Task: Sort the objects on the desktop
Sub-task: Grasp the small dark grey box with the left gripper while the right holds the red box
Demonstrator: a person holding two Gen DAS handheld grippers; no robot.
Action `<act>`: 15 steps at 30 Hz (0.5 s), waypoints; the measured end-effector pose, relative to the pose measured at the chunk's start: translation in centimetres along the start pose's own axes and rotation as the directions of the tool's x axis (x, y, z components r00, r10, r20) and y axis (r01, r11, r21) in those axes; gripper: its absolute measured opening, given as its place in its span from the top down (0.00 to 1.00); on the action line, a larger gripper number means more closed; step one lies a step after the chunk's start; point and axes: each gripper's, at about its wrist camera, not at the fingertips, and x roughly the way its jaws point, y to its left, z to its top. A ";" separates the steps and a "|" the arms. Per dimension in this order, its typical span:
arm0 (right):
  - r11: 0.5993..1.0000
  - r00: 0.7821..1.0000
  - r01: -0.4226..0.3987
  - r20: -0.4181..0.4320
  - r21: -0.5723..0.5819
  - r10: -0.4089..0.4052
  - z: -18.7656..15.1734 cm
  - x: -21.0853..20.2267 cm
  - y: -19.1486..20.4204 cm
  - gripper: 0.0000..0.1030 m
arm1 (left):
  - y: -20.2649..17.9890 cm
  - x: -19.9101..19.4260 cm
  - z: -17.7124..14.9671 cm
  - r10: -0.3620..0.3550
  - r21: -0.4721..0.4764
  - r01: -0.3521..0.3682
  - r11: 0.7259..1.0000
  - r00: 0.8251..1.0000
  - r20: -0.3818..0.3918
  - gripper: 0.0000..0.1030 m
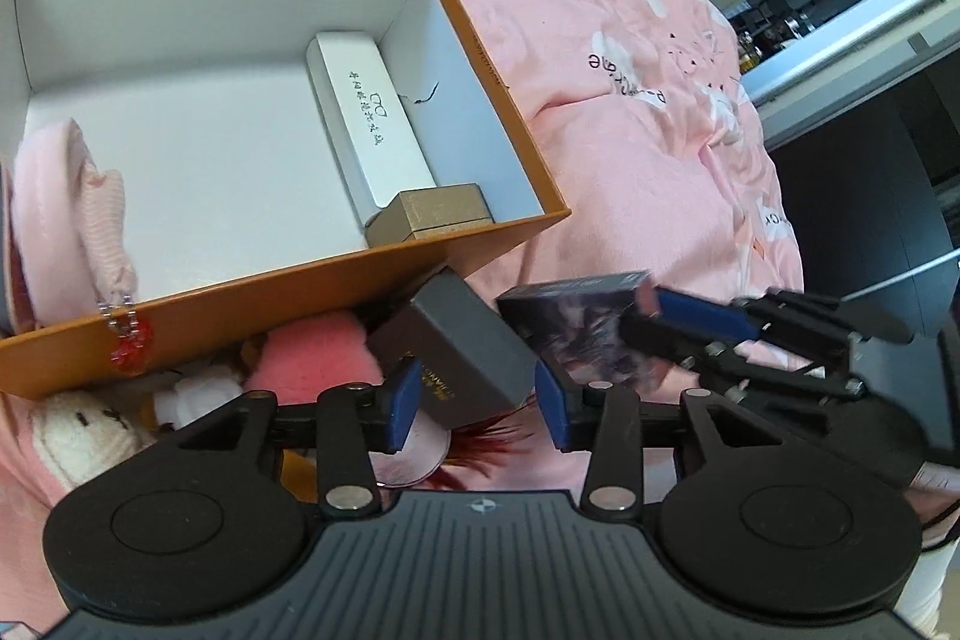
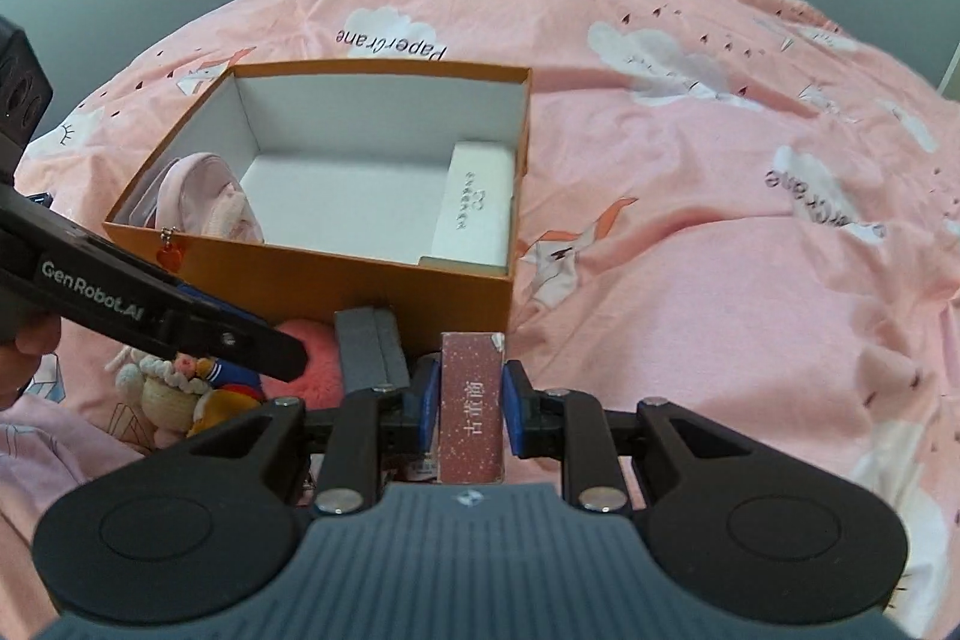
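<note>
An orange box [image 1: 336,280] with a white inside lies on the pink bed sheet. In it are a long white case [image 1: 372,124], a small gold box [image 1: 438,214] and a pink pouch [image 1: 72,196] with a red charm. A grey box [image 1: 456,346] leans against the orange box's near wall, between the jaws of my left gripper [image 1: 477,403]; the right pad stands clear of it. My right gripper [image 2: 468,394] is shut on a slim red-brown carton [image 2: 471,406], held just right of the grey box [image 2: 369,346]. The left gripper [image 2: 264,358] reaches in from the left.
Plush toys lie in front of the orange box [image 2: 384,292]: a pink fluffy one [image 2: 306,358] and a white crochet doll [image 2: 162,388]. A round mirror-like disc [image 1: 414,454] lies under the left gripper. The pink sheet [image 2: 720,280] stretches out to the right.
</note>
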 end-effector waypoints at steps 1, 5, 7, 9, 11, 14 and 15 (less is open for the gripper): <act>0.999 0.999 -0.035 -0.007 0.014 0.035 0.0 0.2 -0.1 0.77 | -0.1 0.3 0.1 0.010 -0.005 -0.010 1.000 1.000 -0.003 0.53; 0.990 0.991 -0.132 -0.022 0.046 0.133 -0.2 0.8 0.0 0.77 | 0.3 1.7 -0.1 0.044 -0.036 -0.045 0.998 0.998 -0.041 0.52; 0.993 0.993 -0.115 -0.029 0.034 0.116 -0.4 1.3 0.3 0.77 | 0.6 2.3 -0.2 0.052 -0.048 -0.054 0.997 0.998 -0.048 0.52; 0.995 0.995 -0.095 -0.037 0.028 0.096 -0.5 2.0 0.5 0.77 | 0.5 2.4 -0.2 0.065 -0.039 -0.067 0.997 0.997 -0.034 0.52; 0.994 0.994 -0.099 -0.049 0.040 0.101 -0.7 2.6 0.4 0.77 | 0.3 2.3 -0.4 0.089 -0.024 -0.089 0.996 0.996 -0.030 0.52; 0.993 0.992 -0.110 -0.058 0.052 0.113 -1.0 3.2 0.4 0.77 | 0.3 2.0 -0.8 0.113 0.013 -0.113 0.994 0.993 -0.031 0.52; 0.992 0.992 -0.111 -0.059 0.053 0.114 -1.1 3.2 0.4 0.77 | 0.3 1.8 -1.0 0.121 0.037 -0.120 0.992 0.992 -0.028 0.52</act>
